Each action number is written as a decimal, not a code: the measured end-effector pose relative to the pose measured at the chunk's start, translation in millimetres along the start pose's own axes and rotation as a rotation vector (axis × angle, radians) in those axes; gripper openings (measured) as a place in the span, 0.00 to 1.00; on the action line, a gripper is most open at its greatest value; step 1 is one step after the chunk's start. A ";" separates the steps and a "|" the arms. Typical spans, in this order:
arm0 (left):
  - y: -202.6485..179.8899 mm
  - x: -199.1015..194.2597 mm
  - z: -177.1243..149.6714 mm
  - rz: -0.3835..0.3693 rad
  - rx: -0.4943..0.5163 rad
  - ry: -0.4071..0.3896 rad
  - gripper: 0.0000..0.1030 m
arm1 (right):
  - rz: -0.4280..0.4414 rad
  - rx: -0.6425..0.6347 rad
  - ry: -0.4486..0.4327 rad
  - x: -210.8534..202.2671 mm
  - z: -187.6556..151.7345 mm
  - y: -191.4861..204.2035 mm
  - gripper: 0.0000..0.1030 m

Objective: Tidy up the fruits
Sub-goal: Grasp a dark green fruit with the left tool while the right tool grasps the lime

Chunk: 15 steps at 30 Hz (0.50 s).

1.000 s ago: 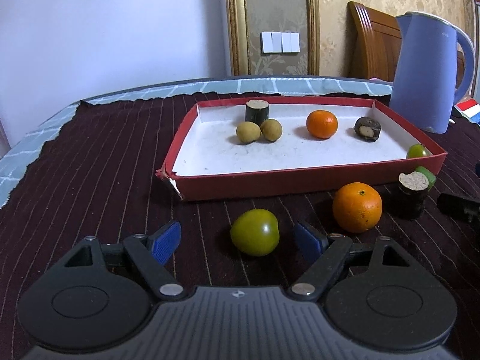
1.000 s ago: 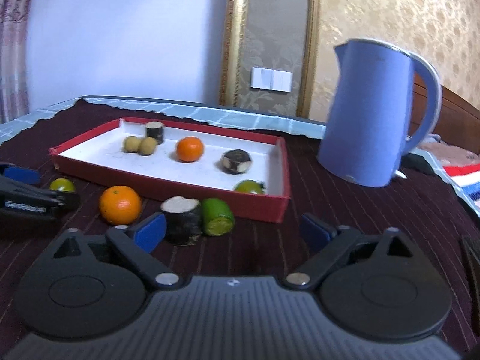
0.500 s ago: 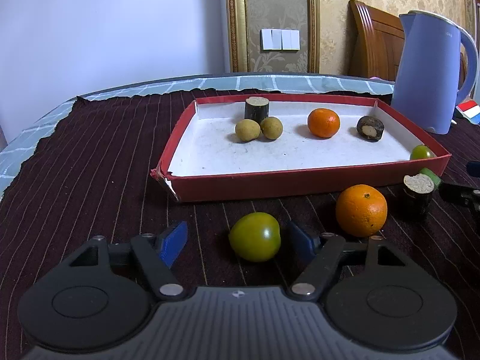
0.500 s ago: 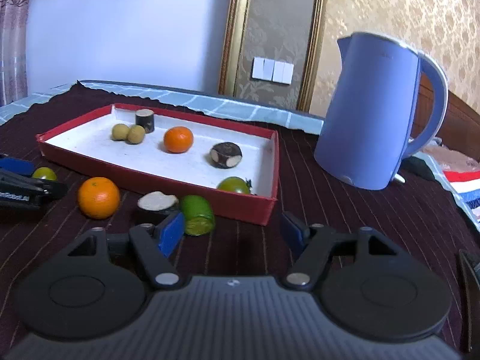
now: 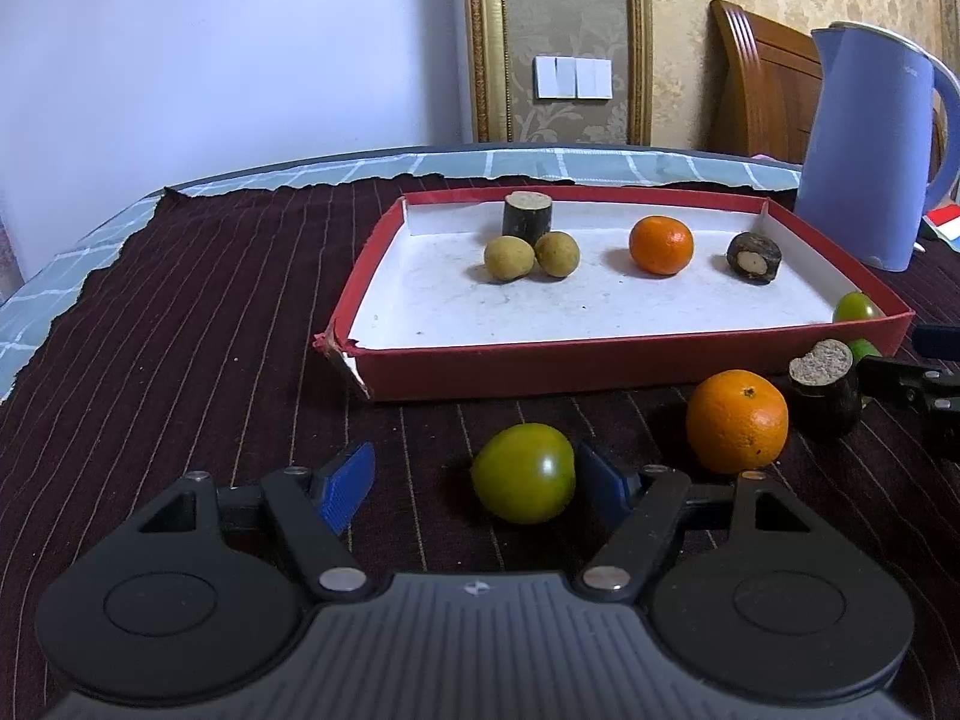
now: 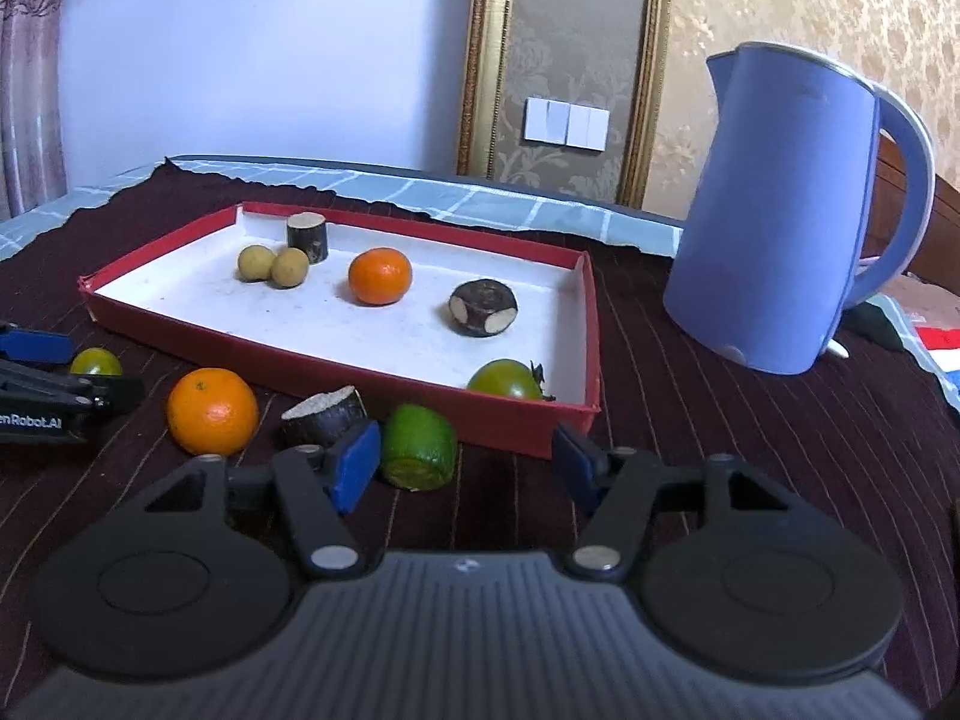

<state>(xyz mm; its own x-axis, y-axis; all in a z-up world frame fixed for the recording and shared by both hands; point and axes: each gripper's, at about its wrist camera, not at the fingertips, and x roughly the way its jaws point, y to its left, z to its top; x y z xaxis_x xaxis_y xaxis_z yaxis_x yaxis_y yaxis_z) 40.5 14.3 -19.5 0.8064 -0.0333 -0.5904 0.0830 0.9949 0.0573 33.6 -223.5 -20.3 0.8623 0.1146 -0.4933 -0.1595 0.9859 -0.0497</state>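
Observation:
A red tray [image 5: 600,360] with a white floor holds two small yellow fruits [image 5: 509,258], an orange [image 5: 660,244], two dark cane pieces and a green tomato [image 6: 504,380]. My left gripper [image 5: 474,480] is open around a green tomato [image 5: 523,481] on the cloth; the right pad is close to it. An orange [image 5: 737,421] and a dark cane piece [image 5: 825,384] lie to its right. My right gripper [image 6: 465,465] is open, with a cut lime [image 6: 419,447] between its fingers, near the left pad.
A blue kettle [image 6: 780,210] stands right of the tray. A dark striped cloth [image 5: 180,330] covers the table. A wooden chair [image 5: 756,78] stands behind the table by the wall.
My left gripper has narrowed around the green tomato. My right gripper has shifted left and forward, so the lime now sits between its fingers.

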 end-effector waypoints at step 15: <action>2.3 1.2 -0.6 -0.008 -0.010 0.005 0.72 | 0.050 0.112 0.000 -3.5 -2.4 -3.1 0.59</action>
<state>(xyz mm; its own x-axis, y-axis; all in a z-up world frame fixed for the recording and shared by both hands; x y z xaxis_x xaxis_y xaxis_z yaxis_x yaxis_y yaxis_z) 41.4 16.6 -20.6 0.8029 -0.0406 -0.5947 0.0831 0.9956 0.0443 30.0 -227.2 -20.5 0.8547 0.1638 -0.4926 -0.1475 0.9864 0.0721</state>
